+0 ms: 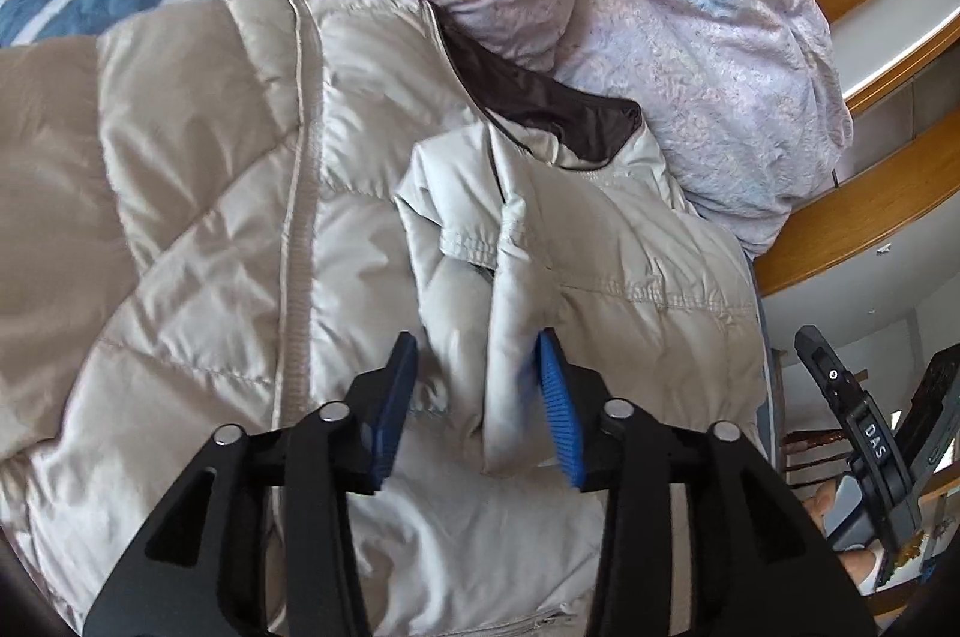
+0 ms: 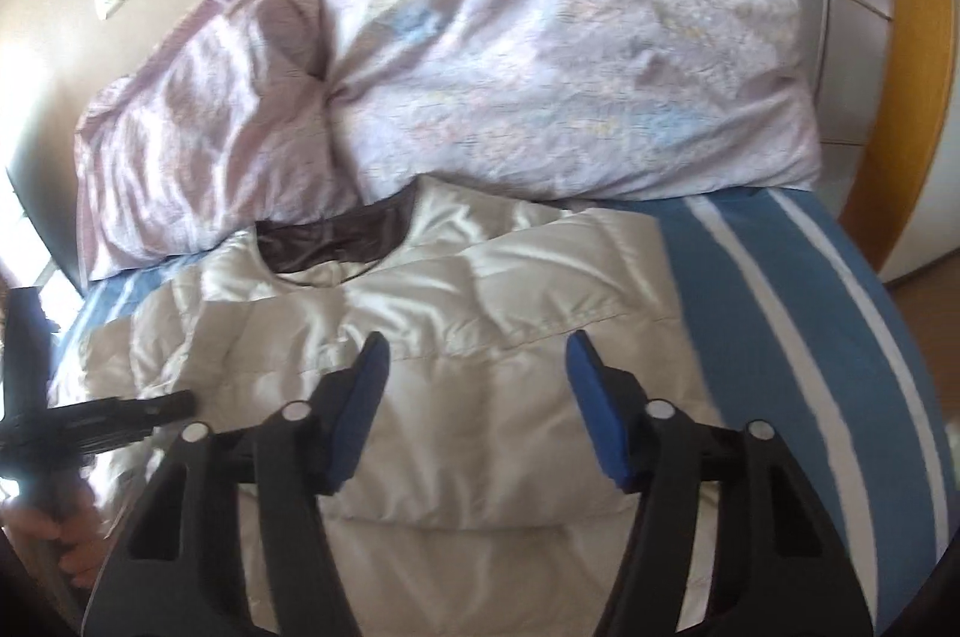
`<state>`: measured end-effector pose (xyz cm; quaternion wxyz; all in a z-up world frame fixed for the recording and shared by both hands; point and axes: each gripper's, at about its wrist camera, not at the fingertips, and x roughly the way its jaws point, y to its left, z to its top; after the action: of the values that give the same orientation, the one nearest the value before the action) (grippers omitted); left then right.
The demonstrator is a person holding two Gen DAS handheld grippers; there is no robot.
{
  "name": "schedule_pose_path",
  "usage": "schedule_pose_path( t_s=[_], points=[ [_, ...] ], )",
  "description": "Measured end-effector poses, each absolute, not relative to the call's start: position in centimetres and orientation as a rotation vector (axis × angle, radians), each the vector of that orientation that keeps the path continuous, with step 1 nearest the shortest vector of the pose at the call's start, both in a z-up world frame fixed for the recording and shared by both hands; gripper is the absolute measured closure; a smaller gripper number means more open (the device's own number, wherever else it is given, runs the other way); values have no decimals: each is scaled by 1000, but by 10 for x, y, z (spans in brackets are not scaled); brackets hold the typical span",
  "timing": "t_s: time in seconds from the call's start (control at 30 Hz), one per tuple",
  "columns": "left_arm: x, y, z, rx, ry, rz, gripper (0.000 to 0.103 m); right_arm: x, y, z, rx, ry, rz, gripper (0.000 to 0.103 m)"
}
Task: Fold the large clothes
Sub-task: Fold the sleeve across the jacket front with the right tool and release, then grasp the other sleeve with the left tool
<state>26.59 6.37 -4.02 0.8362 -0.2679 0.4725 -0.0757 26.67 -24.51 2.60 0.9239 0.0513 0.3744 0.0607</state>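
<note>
Puffy quilted jacket [image 1: 198, 229] — pale beige, glossy, dark brown collar lining — lies flat on blue-and-white striped bedsheet [image 2: 780, 289], touching crumpled lilac duvet [image 2: 540, 67]. Left gripper [image 1: 477, 373] jaws parted; a raised fold stands between them, possibly brushing one pad. Right gripper [image 2: 477, 373] open above jacket, gripping nothing.

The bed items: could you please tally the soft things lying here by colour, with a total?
Beige padded jacket, dark brown lining: 1
Pink-lilac patterned duvet: 1
Blue-and-white striped sheet: 1
Total: 3
</note>
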Motion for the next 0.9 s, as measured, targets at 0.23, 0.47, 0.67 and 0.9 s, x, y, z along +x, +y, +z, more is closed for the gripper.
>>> schedule_pose_path(
  t_s=[0.23,0.47,0.67,0.9],
  points=[
    [264,24,21,-318,773,-139,34,291,-235,9,43,799,91,48],
    [291,-31,-22,-180,899,-190,34,309,-213,-31,-47,857,46,48],
    [300,-42,-53,-56,923,-115,35,321,-195,-67,-158,908,-3,46],
    [285,-25,-35,-178,927,-162,34,319,-199,-54,-117,932,19,45]
  ],
)
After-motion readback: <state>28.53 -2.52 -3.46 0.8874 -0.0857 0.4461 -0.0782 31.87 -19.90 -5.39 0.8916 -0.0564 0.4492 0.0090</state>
